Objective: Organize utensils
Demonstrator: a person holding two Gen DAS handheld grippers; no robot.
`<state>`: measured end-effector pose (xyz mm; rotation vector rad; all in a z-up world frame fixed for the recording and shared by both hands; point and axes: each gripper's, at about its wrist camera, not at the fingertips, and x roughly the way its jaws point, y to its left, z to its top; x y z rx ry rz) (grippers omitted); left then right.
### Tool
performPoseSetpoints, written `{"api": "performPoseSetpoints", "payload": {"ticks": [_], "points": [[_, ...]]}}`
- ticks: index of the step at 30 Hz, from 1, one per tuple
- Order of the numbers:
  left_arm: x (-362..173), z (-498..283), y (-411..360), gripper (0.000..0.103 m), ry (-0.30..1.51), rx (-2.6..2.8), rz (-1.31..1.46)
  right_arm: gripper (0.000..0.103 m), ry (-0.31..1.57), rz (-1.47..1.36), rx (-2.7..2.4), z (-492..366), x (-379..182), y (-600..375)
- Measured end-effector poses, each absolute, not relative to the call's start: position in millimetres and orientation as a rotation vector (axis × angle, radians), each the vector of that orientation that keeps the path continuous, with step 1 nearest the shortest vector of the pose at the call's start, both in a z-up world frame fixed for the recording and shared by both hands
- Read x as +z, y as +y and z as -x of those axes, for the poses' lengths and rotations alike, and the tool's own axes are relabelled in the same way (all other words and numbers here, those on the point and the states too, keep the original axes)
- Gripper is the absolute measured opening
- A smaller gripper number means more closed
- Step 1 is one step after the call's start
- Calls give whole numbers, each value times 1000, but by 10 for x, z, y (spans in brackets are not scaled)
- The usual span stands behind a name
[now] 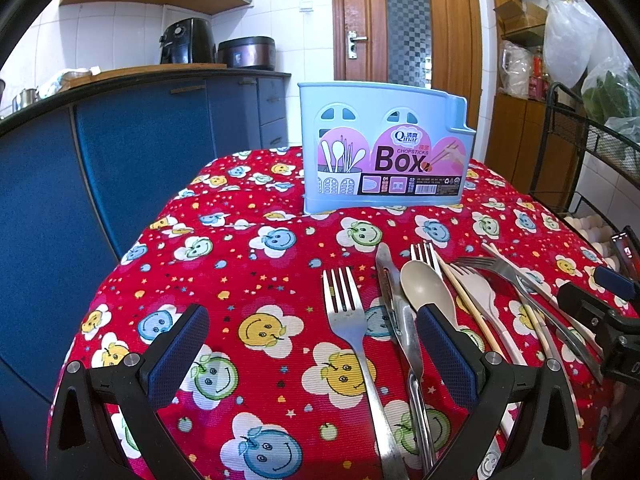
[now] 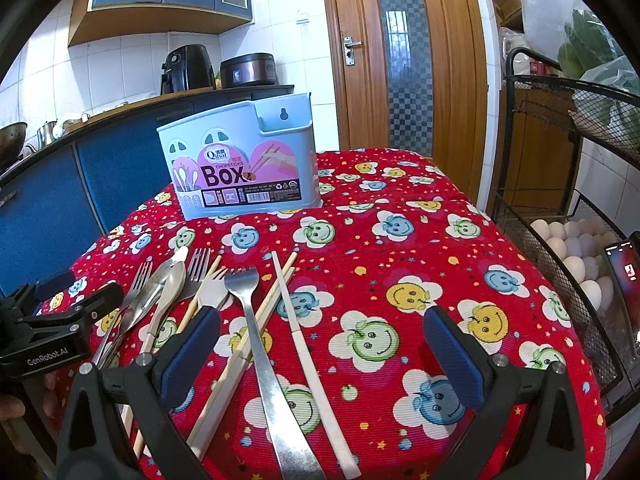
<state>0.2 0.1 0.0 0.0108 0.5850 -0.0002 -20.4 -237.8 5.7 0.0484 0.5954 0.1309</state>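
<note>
A pale blue chopsticks box stands upright at the far side of the red smiley-print tablecloth. Near the front lie loose utensils: a steel fork, steel tongs, a beige spoon, wooden chopsticks, a steel fork and a white chopstick. My left gripper is open above the steel fork and tongs. My right gripper is open above the fork and white chopstick. Neither holds anything.
Blue kitchen cabinets run along the left, with an air fryer and a rice cooker on the counter. A black wire rack with eggs stands at the table's right. A wooden door is behind.
</note>
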Motion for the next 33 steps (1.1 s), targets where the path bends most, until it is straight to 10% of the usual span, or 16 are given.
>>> {"api": "performPoseSetpoints", "payload": {"ticks": [17, 33], "points": [[-19, -191, 6, 103, 726, -25, -33, 95, 696, -46, 192, 68, 269, -2553], [-101, -434, 74, 74, 871, -35, -31, 41, 898, 124, 335, -369, 129, -2440]]}}
